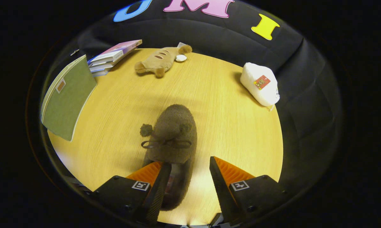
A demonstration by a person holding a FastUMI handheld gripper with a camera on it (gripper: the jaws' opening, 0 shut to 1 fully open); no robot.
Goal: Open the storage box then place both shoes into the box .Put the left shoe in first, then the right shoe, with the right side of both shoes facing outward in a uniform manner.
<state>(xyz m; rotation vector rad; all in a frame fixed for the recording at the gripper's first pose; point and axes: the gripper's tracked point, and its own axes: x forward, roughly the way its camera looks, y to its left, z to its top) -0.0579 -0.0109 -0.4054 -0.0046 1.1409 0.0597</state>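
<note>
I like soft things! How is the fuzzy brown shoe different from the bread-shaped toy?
The fuzzy brown shoe is dark brown with a bow and pompom; the bread-shaped toy is light tan with slits. The shoe lies between the open tongs, by one finger; the toy lies far beyond. Both rest on the table.

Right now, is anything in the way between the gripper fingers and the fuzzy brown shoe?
No, nothing visible blocks it. The open gripper is already at the brown shoe: the shoe's heel end lies between the fingers, close against one finger, with bare table beside the other.

No readable text on the books [112, 58] or pouch [260, 84]
</note>
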